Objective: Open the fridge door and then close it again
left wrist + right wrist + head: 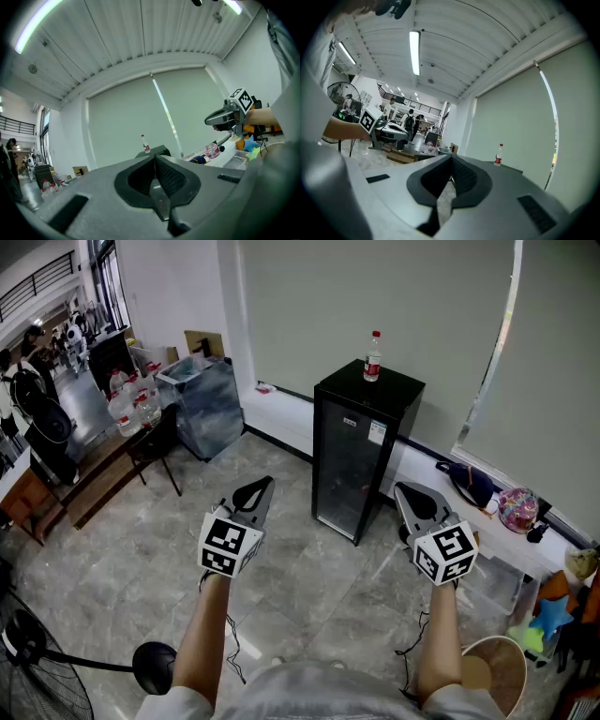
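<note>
Fridge (361,460): black, tall and narrow, upright on the grey floor. Its back is against the low white ledge (291,423) under the blinds. It sits mid-frame in the head view, ahead of both grippers.
Door: glass front, flush with the cabinet, closed.
Bottle (373,357): clear with a red cap and label, upright on the fridge top, toward the back.
Left gripper (266,484): held level and aimed toward the fridge, well apart from it. Its own view shows the pads pressed tight together with nothing between them.
Right gripper (405,487): level, near the fridge's lower right corner in the head view, not touching. Jaws are fully together and hold nothing.
Arms: both bare forearms stretch forward, one gripper each. Neither gripper is in contact with the door.
Right of fridge: a dark blue bag (469,482) and a pink patterned bag (517,509) lie on the ledge.
Left of fridge: a box under a grey-blue cover (204,407). Further left, a table (103,460) carries water bottles.
Fan (28,652): floor fan, bottom left corner of the head view.
Background: people stand at the far left, too small for detail.
</note>
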Demonstrator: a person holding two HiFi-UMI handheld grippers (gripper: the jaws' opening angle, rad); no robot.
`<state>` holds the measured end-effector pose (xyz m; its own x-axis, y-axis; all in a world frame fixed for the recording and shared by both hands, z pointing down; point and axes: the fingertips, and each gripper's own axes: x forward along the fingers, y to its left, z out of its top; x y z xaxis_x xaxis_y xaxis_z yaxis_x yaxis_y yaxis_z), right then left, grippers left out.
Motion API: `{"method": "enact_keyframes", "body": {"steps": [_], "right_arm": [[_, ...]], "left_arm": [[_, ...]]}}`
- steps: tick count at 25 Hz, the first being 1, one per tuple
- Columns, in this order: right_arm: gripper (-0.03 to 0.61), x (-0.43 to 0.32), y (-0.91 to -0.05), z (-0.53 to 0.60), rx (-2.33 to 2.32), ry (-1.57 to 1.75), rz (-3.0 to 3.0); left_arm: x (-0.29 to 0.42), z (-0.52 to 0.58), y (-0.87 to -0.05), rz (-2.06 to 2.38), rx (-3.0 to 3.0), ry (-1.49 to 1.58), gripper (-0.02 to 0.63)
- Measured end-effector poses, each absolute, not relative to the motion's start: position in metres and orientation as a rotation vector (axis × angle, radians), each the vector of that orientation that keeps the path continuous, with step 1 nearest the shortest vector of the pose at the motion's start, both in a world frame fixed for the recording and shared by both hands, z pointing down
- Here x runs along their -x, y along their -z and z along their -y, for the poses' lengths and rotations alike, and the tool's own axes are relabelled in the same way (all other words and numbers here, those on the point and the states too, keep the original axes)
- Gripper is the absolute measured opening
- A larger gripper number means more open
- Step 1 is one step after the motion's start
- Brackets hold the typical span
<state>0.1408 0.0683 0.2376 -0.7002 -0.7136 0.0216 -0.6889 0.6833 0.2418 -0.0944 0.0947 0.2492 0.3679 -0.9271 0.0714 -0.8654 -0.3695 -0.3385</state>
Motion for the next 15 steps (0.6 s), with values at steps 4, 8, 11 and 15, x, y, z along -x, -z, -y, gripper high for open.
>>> {"method": "enact_keyframes", "body": {"steps": [4, 8, 11, 15], "right_arm": [[-0.005, -0.137, -0.240, -0.074, -1.166, 0.312, 2.774], [-0.003, -0.137, -0.240, -0.077, -1.201, 0.297, 2.775], [-0.003, -0.139, -0.240, -0.080, -1.222, 0.301, 2.766], [-0.002, -0.138, -0.242, -0.082, -1.221, 0.300, 2.765]], "left_arm": [[0.101, -0.100, -0.251, -1.603, 2.394, 0.369, 0.011], [0.104, -0.104, -0.256, -1.609, 2.407, 0.380, 0.011], [0.105, -0.107, -0.259, -1.613, 2.419, 0.384, 0.011], [0.107, -0.109, -0.264, -1.623, 2.431, 0.391, 0.011]]}}
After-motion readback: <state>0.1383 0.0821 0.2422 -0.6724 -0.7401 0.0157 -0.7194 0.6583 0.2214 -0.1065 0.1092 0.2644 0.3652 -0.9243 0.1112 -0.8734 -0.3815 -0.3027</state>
